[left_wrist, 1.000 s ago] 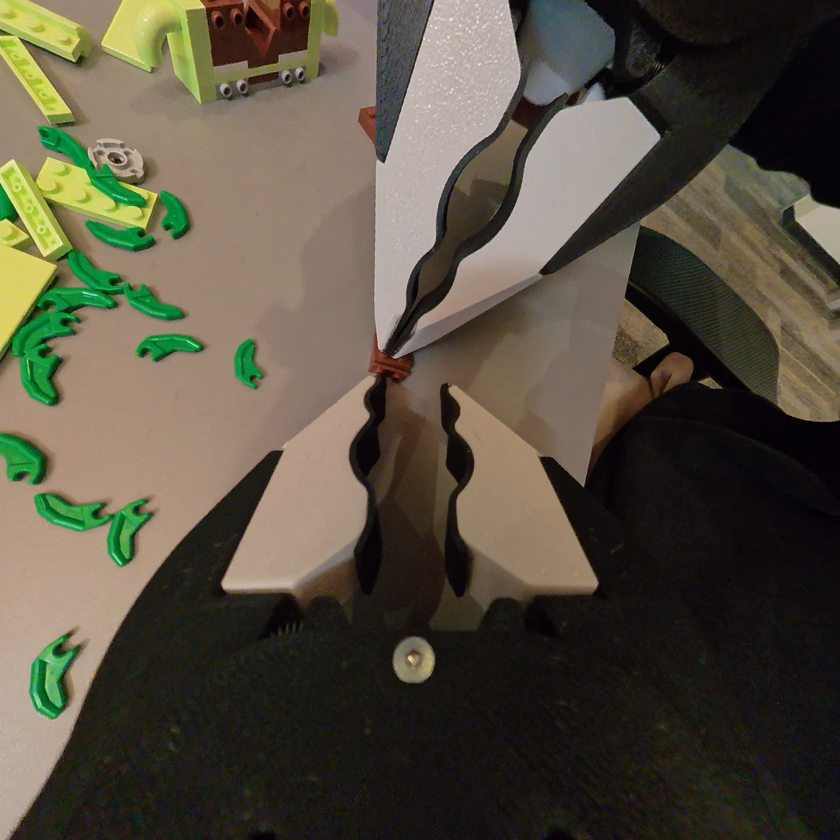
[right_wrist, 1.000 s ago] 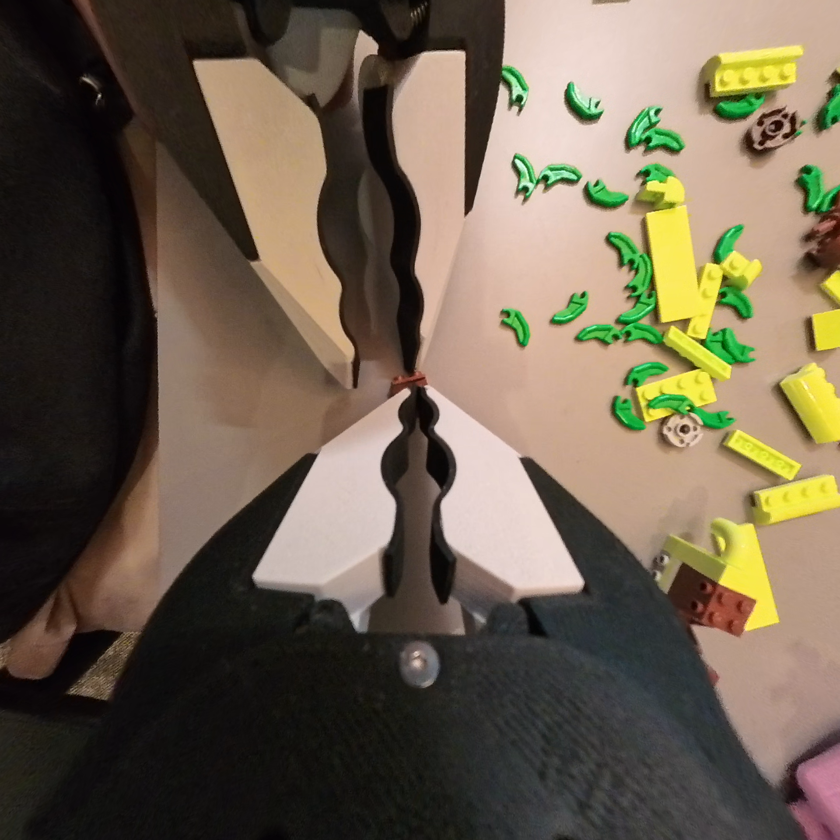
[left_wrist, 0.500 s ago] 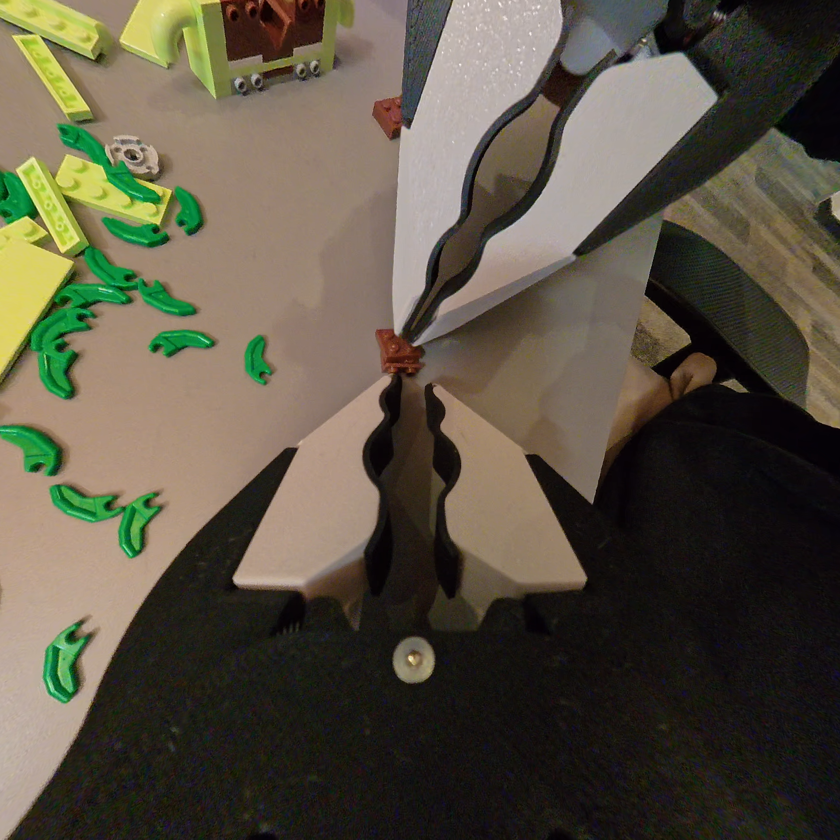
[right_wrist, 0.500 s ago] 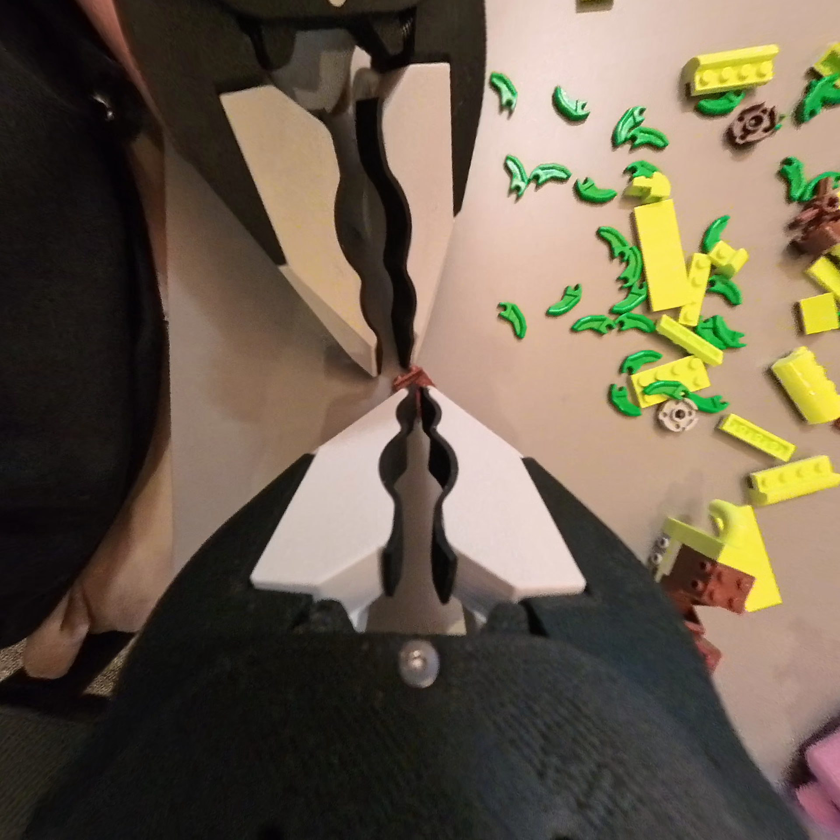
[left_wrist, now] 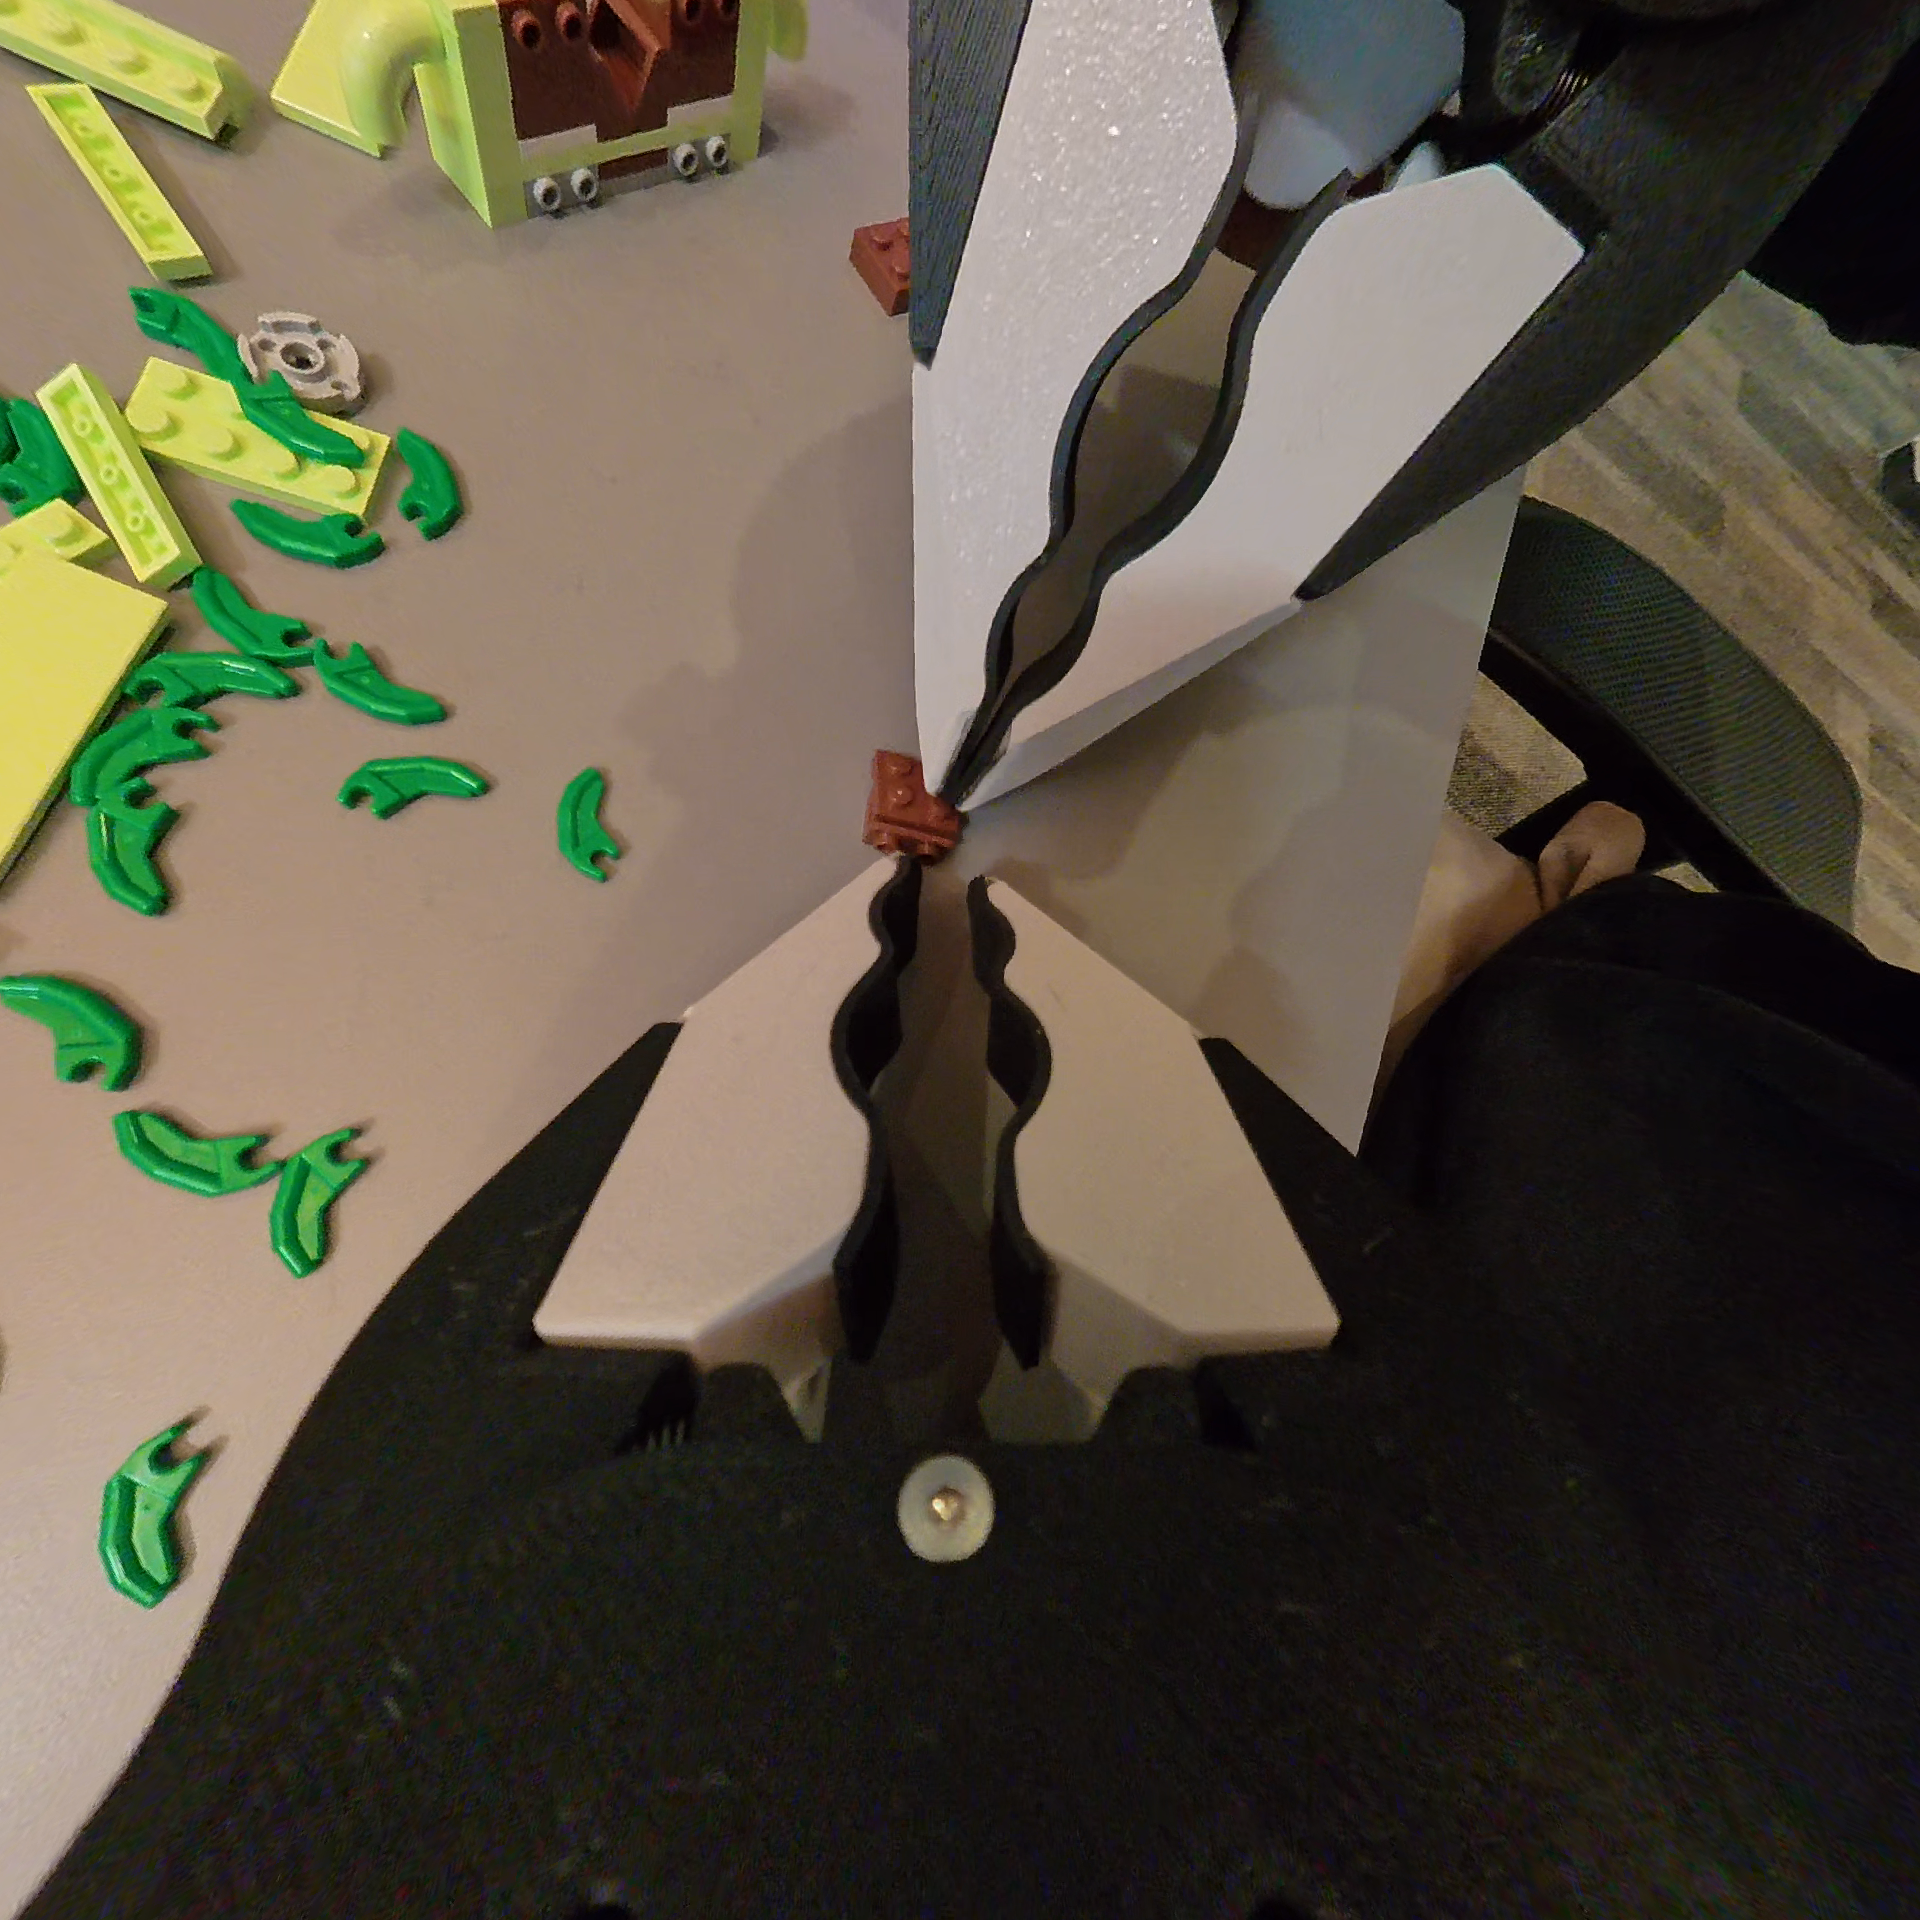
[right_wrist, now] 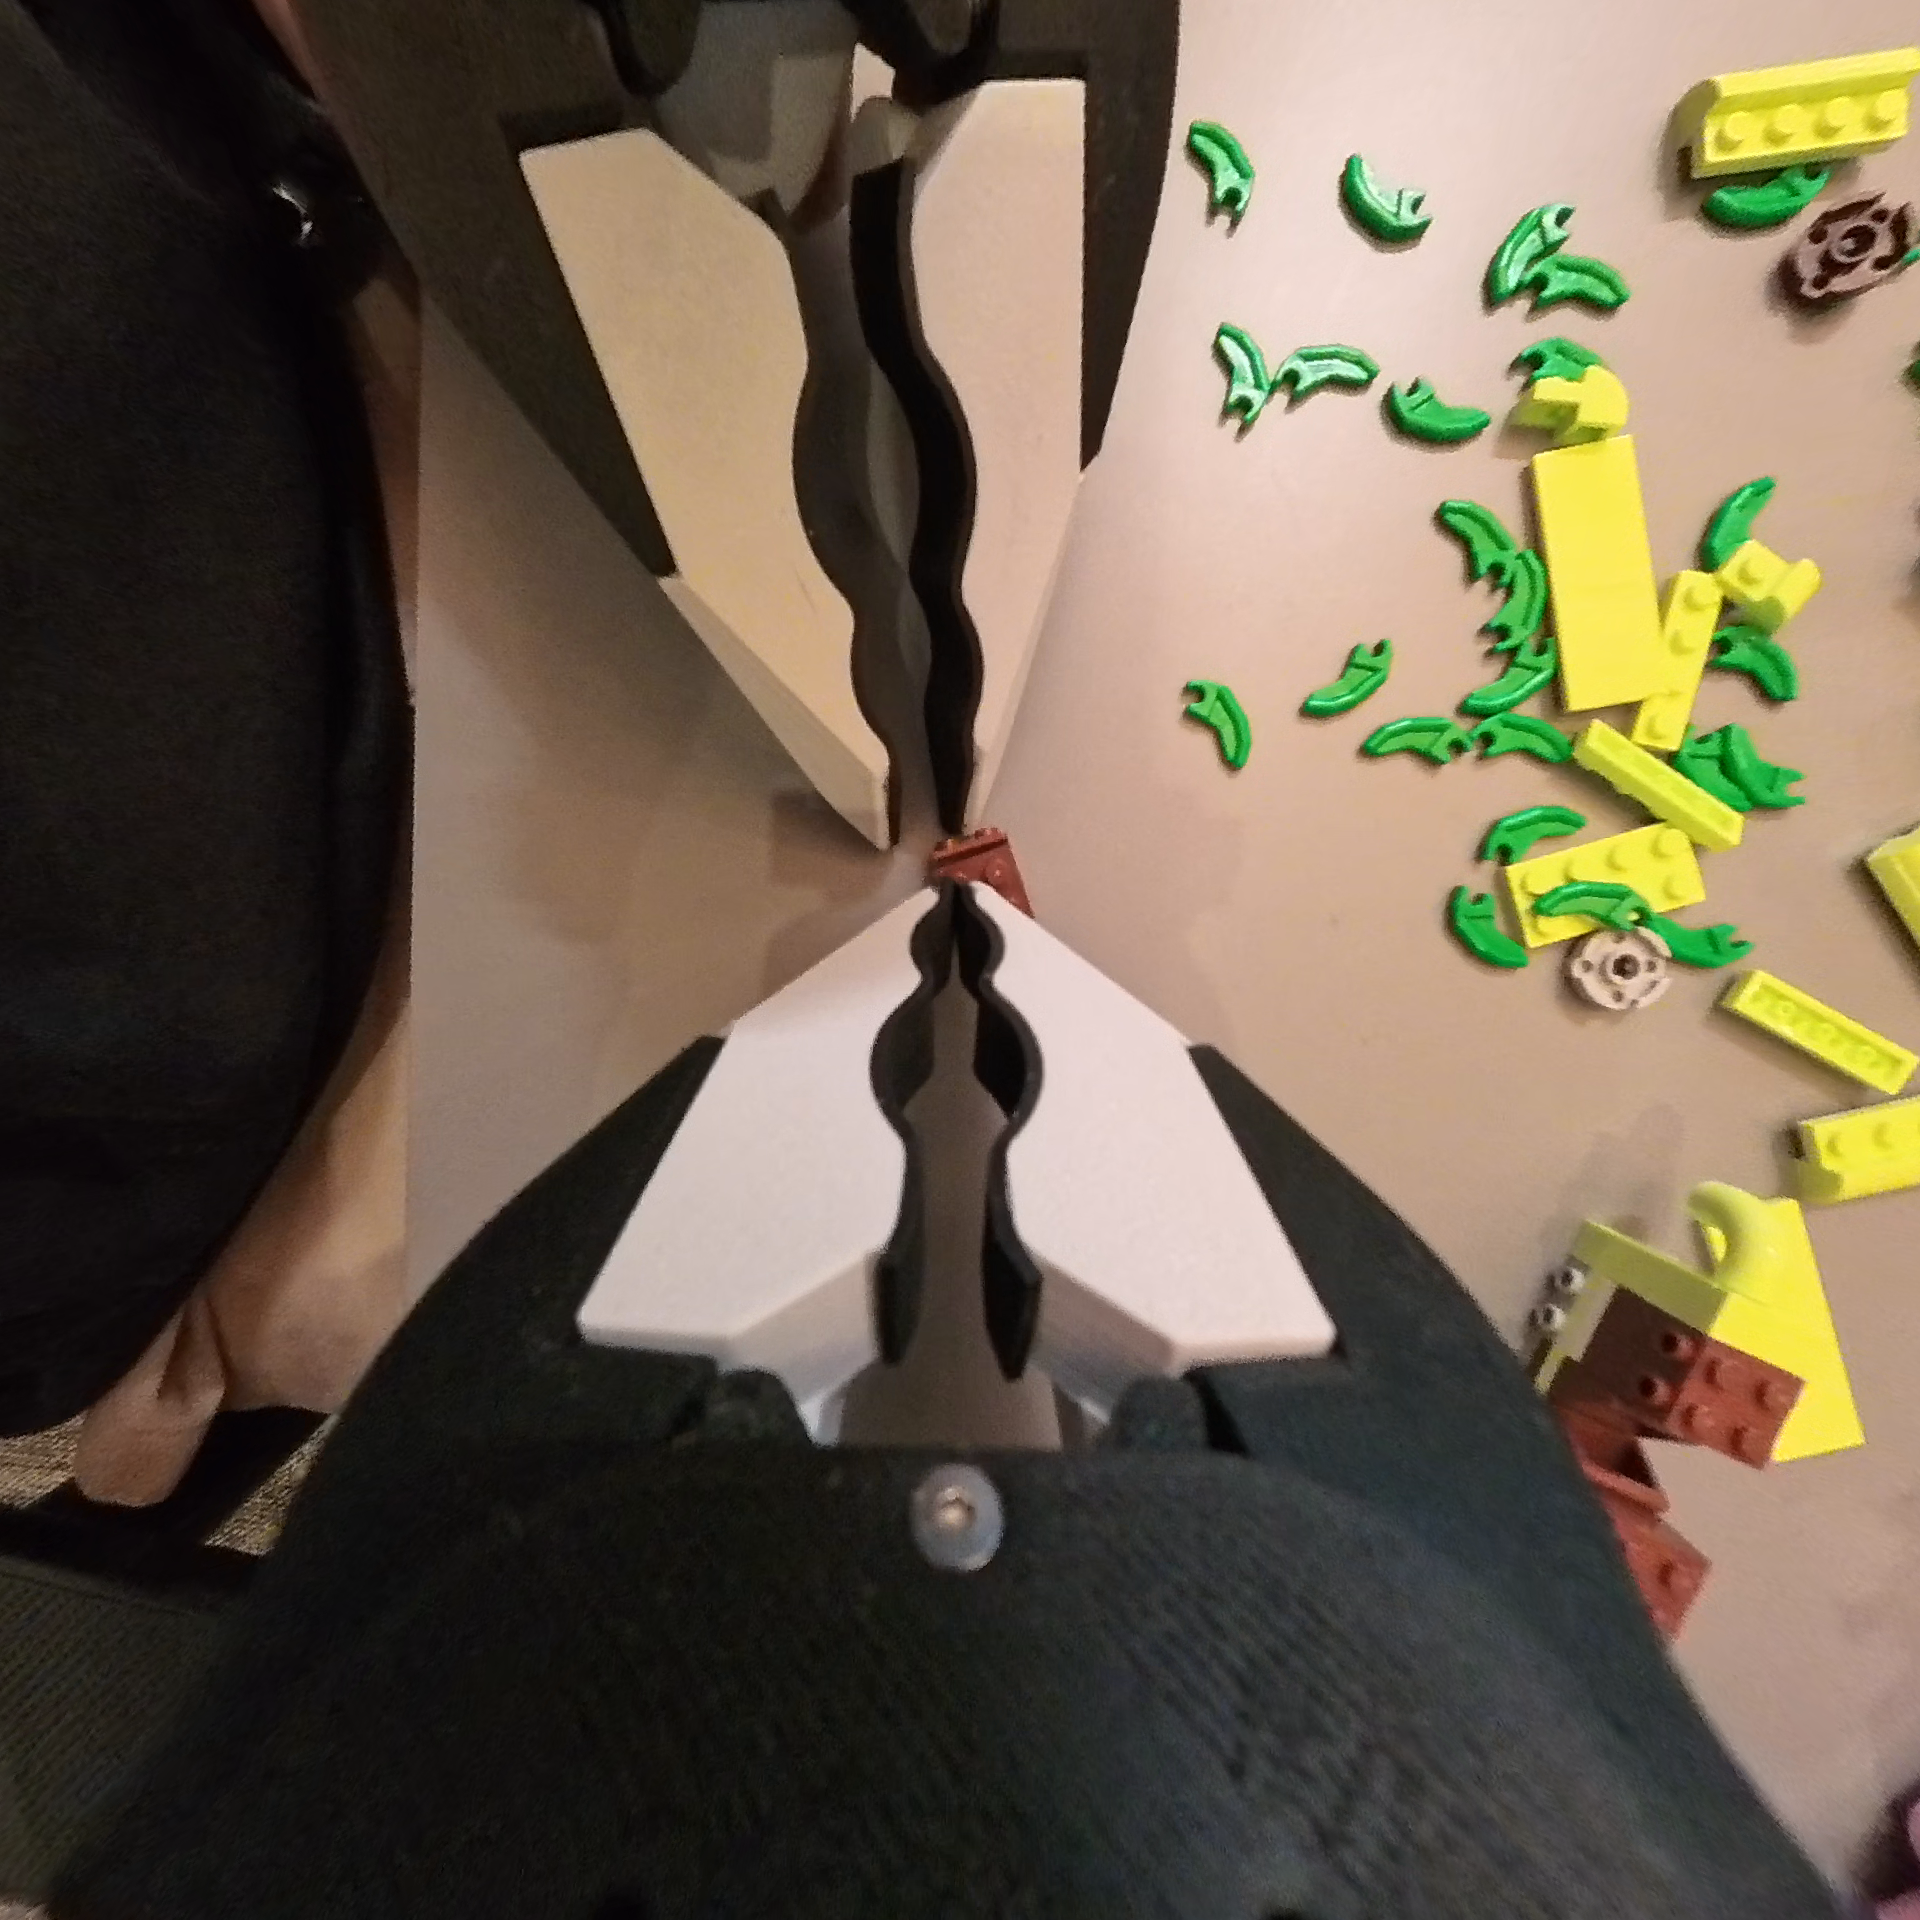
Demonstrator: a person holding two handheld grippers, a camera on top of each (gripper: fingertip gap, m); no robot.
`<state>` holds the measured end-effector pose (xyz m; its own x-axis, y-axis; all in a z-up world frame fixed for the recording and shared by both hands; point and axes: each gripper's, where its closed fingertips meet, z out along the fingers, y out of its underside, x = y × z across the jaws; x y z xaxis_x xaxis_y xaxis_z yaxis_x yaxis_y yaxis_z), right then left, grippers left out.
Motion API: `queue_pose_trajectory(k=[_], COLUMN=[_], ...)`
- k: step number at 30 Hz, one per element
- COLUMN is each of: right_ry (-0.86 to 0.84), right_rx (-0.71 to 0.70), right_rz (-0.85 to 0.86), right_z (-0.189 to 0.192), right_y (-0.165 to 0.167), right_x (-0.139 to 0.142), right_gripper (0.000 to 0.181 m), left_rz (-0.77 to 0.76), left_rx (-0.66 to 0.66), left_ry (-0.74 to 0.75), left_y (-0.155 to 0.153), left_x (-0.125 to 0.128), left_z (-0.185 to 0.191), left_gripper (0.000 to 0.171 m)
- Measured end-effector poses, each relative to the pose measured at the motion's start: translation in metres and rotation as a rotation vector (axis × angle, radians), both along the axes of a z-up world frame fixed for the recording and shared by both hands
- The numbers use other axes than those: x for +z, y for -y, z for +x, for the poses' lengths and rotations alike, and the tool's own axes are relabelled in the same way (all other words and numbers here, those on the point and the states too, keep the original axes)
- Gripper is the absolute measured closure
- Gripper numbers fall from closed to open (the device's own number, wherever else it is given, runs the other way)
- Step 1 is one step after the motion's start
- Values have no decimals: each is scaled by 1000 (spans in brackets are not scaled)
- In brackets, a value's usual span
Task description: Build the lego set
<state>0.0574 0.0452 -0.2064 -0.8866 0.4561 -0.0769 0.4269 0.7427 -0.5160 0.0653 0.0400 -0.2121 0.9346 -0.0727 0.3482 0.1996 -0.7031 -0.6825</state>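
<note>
A small brown lego piece (left_wrist: 909, 810) hangs above the grey table (left_wrist: 675, 468), between my two grippers, which meet tip to tip. My right gripper (right_wrist: 951, 909) is shut on one corner of the brown piece (right_wrist: 971, 862). In the left wrist view it comes down from the top (left_wrist: 956, 795). My left gripper (left_wrist: 943, 878) has a narrow gap between its fingers, and its tips sit right at the near edge of the piece. In the right wrist view it comes from the top (right_wrist: 928, 826).
A lime and brown partial build (left_wrist: 613, 94) stands at the back, also in the right wrist view (right_wrist: 1704, 1351). Green leaf pieces (left_wrist: 405, 779), lime plates (left_wrist: 249, 436), a grey round piece (left_wrist: 301, 358) and a brown brick (left_wrist: 883, 265) lie scattered. A chair (left_wrist: 1683, 727) stands beyond the table's right edge. Only a small space, under 4 cm, lies between the two pairs of fingers.
My left gripper has narrowed from wide open to a small gap and moved up to the brown piece. The right gripper kept hold of the piece, which has turned to show more of its studs.
</note>
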Motion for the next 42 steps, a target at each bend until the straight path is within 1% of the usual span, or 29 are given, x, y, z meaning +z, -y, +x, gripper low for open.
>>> queue_pose_trajectory(k=[5, 11, 15, 18, 25, 30, 42], right_ry=[-17, -29, -50, -51, -63, -67, -20], right_rx=[-9, 20, 35, 64, 184, 226, 237], right_rz=[-5, 21, 27, 33, 46, 100, 93], right_z=[-3, -4, -7, -6, -4, -5, -4], right_y=[-1, 0, 0, -1, 4, 2, 2], right_x=[5, 0, 4, 5, 4, 1, 0], right_gripper=[181, 181, 174, 171, 173, 174, 174], left_rz=[0, 1, 1, 1, 1, 1, 1], left_rx=[-2, -6, -6, -6, -6, -6, -6], left_ry=[-3, 7, 10, 10, 10, 13, 21], left_y=[0, 0, 0, 0, 0, 0, 0], left_x=[0, 0, 0, 0, 0, 0, 1], left_z=[0, 1, 1, 1, 1, 1, 1], left_gripper=[164, 164, 164, 164, 164, 164, 164])
